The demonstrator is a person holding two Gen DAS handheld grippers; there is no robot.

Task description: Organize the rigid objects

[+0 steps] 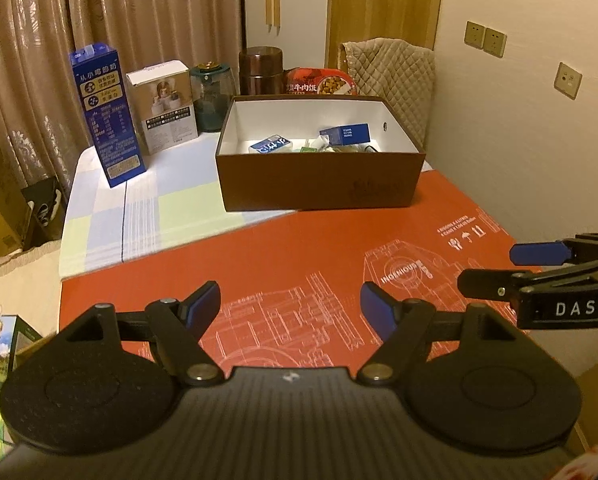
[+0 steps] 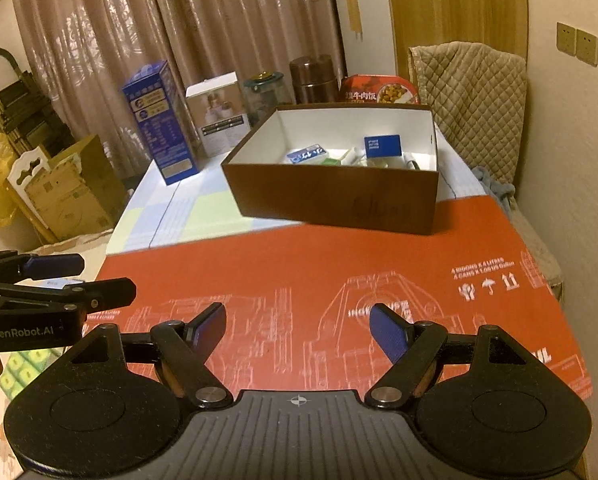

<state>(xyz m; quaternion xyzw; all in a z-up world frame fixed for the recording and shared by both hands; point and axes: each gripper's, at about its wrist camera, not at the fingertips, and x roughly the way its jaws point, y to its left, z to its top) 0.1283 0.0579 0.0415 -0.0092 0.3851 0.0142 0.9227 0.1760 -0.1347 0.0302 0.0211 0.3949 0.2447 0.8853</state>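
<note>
Left wrist: both grippers (image 1: pixel 290 307) (image 2: pixel 297 330) wide apart, empty; brown box (image 1: pixel 319 184) lengthwise left-right.

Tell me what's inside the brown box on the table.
Inside the brown box lie a blue-and-white packet, a dark blue card box and some small white and green items. The near wall hides the floor closest to the grippers.
</note>
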